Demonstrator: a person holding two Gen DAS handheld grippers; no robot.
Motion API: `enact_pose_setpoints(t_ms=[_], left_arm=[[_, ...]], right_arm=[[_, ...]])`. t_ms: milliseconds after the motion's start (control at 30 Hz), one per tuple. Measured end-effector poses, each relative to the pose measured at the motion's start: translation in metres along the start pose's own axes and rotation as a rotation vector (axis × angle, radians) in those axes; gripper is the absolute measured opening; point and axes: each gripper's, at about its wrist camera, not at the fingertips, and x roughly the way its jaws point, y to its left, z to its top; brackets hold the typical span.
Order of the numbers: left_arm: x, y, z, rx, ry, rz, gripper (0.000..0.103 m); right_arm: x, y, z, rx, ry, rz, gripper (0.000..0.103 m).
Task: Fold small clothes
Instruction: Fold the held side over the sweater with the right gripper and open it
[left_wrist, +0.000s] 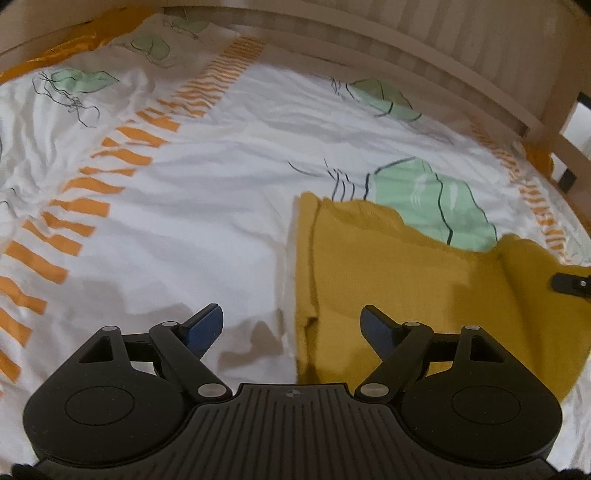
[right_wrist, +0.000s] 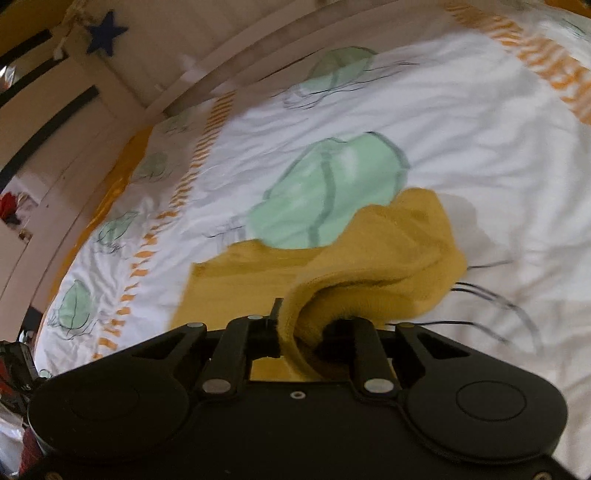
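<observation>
The mustard garment (left_wrist: 388, 280) lies on the bed's white patterned cover (left_wrist: 207, 229), at four o'clock in the left view. The left hand-held gripper (left_wrist: 291, 328) is spread apart, empty. The right hand-held gripper (right_wrist: 310, 325) is clamped on a bunched fold of the garment.

Your left wrist camera sits just behind the left gripper (left_wrist: 291, 328) and looks forward and down along its fingers onto the white patterned bedsheet (left_wrist: 221, 192), from near above, with the wooden bed rail (left_wrist: 406, 62) across the top. Your right wrist camera sits just behind the right gripper (right_wrist: 306, 325), tilted and closer to the same bedsheet (right_wrist: 461, 155). Both views share the mustard knit garment (left_wrist: 369, 266) (right_wrist: 388, 251) and the green printed patch (left_wrist: 424, 199) (right_wrist: 332, 188) just beyond it.
</observation>
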Motion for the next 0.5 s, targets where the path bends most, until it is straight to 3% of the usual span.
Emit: enact_pose_setpoints(t_ms=[300,500], left_arm=[[-0.007,0.033,0.010,-0.065,-0.009,0.018,0.081],[-0.010,0.041,0.012,-0.078,-0.011,0.006,0.081]], right_arm=[[0.057,0.079,-0.016,-0.099,0.059,0.038,0.026],[0.088,0.104,-0.032,-0.158,0.085,-0.053,0.026]])
